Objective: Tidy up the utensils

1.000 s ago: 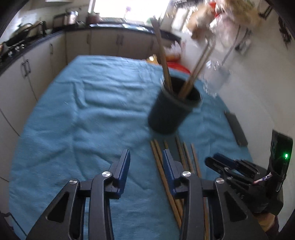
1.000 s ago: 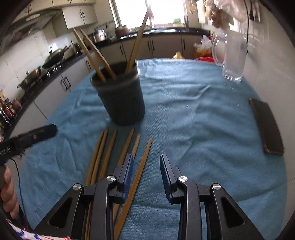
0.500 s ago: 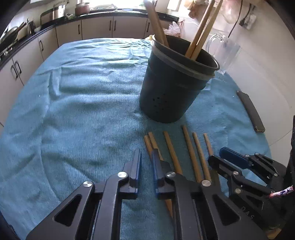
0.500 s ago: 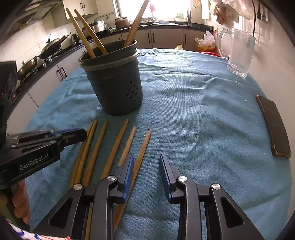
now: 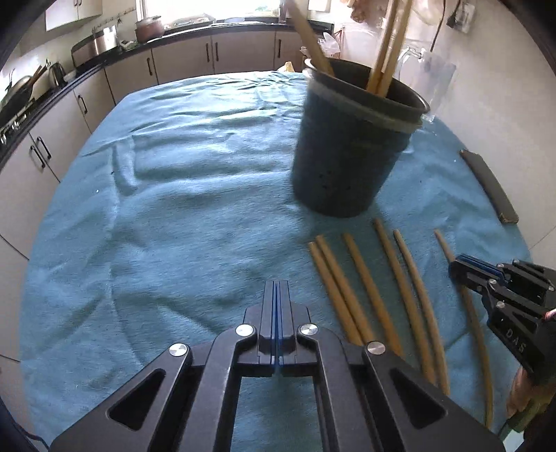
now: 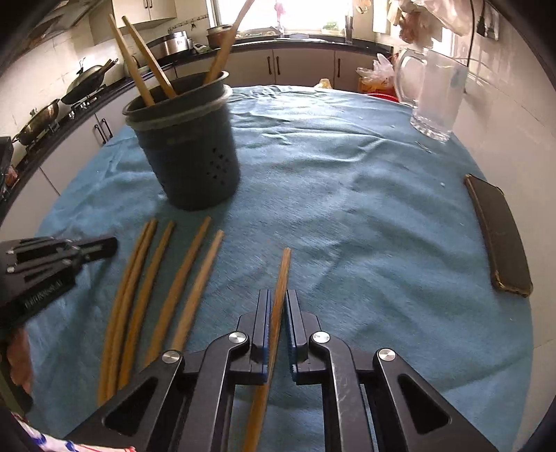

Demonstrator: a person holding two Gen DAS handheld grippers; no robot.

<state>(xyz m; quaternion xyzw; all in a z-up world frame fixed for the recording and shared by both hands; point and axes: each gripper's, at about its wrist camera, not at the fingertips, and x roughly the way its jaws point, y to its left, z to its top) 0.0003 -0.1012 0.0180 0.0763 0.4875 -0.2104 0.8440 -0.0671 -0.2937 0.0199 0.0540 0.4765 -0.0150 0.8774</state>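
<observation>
While the left tongs (image 5: 276, 295) sit clenched on nothing at lower centre, the right tongs (image 6: 277, 306) have just closed, grasping one long wooden chopstick (image 6: 279, 278).

Right claw (image 6: 277, 306) around chopstick (image 6: 280, 278)

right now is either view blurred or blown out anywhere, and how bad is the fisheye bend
Left wrist view: the dark holder and its chopsticks are smeared by motion blur, and the window is blown out white. Right wrist view: sharper, the holder's holes read clearly, though its window is also overexposed. Both views bow the blue cloth's edges and the counter line strongly, with dark vignette corners.
</observation>
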